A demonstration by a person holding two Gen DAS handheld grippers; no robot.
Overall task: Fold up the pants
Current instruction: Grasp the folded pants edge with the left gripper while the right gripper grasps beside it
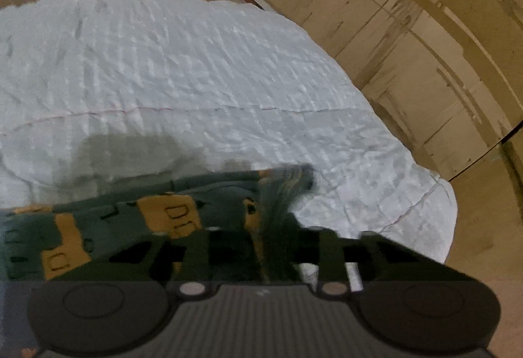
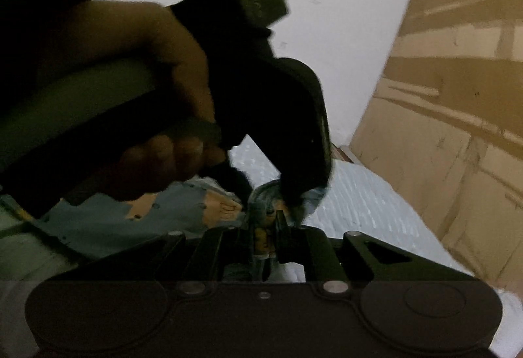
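Leftmost in the left wrist view, the pants (image 1: 108, 227), dark green with orange patches, are lying bunched along the near edge of a white quilted bedspread (image 1: 196, 70), which is covering most of the bed and showing a thin pink seam across it. Moving right, the left gripper (image 1: 261, 247) is sitting low in the frame with its fingers drawn narrow around a gathered ridge of the pants, and the cloth is passing between them; blur is hiding the exact contact. Further right, brown scuffed wooden panels (image 1: 408, 47) are curving round the bed's far side. In the right wrist view, a hand (image 2: 124, 116) at the left is wrapping around the dark body of the other gripper, which is reaching down toward the centre. Below it the pants (image 2: 108, 220) are spreading out, pale blue-green in this light. At the centre the right gripper (image 2: 268, 234) is pinching a fold of the pants, its fingers nearly closed on the fabric. To the right, the white bedspread and the wooden panels (image 2: 441, 129) are filling the rest.
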